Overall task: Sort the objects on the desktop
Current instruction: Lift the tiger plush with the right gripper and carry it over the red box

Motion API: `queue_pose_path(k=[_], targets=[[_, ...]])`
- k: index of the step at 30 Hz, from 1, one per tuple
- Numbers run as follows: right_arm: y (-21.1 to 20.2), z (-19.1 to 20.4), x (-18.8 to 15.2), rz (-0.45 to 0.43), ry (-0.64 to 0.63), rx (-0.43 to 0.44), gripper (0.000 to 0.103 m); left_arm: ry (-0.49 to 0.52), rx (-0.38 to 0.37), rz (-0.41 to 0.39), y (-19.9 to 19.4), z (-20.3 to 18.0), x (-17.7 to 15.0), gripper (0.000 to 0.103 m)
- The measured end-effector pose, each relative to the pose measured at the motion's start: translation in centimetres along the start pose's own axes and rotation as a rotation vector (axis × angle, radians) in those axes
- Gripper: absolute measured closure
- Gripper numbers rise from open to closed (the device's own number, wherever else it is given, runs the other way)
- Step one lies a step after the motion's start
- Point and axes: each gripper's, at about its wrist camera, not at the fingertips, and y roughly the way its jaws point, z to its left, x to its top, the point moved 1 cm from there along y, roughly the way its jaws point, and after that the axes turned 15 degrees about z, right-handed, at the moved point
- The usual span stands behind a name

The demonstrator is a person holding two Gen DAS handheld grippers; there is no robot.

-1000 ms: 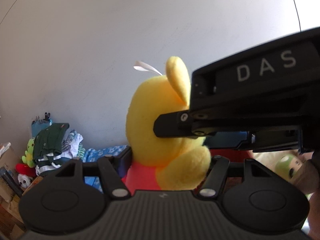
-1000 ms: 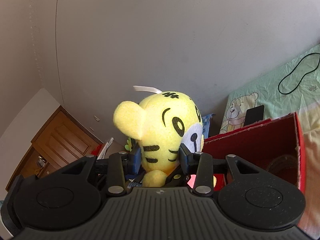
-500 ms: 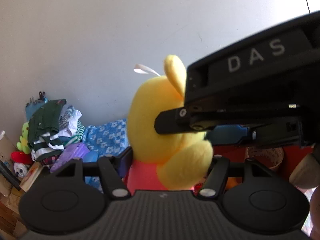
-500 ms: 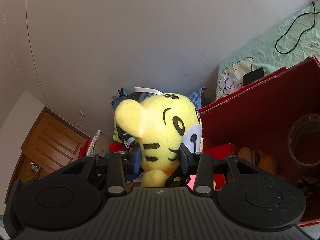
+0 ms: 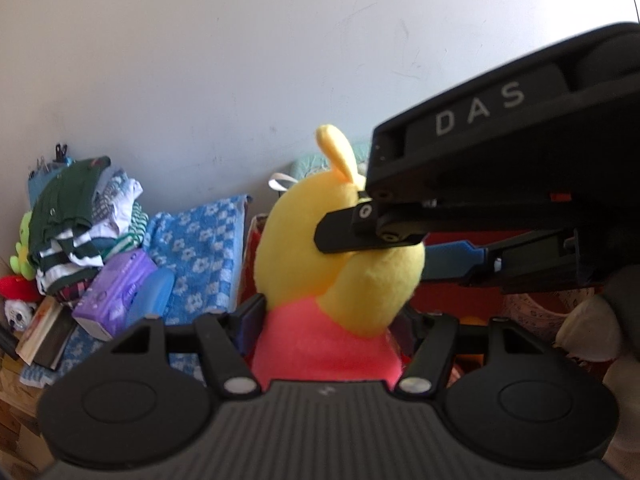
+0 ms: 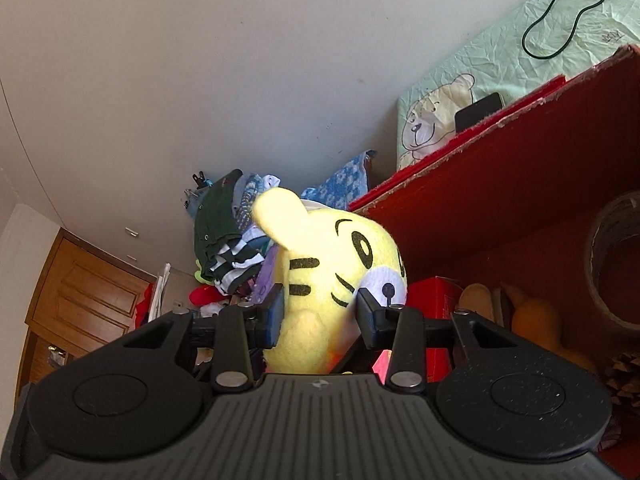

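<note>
Pretty clearly somebody's home, looks like a bedroom or spare room: there's a heap of folded clothes (image 5: 76,216) stacked against a plain white wall (image 5: 200,60), a blue flowered towel (image 5: 200,248) next to it, and a purple tissue pack (image 5: 116,288) with some books (image 5: 44,332) below. From the right wrist view you get a wooden door (image 6: 88,280) in the corner and a pale green sheet (image 6: 520,52) with a cartoon bear (image 6: 432,120) printed on it, plus a phone (image 6: 478,110) and a cable (image 6: 568,12) lying on it. A red cardboard box (image 6: 500,184) full of odds and ends like a tape roll (image 6: 616,256) and a pinecone (image 6: 624,372) adds to the lived-in clutter.
</note>
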Motion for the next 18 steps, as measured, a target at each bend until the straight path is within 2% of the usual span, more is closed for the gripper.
queue_pose_path(k=[18], targets=[[2.5,0.0,1.0,0.049,-0.024,-0.067,0.062,-0.038,-0.023,0.069,2.3,2.0,0.2,0.033]])
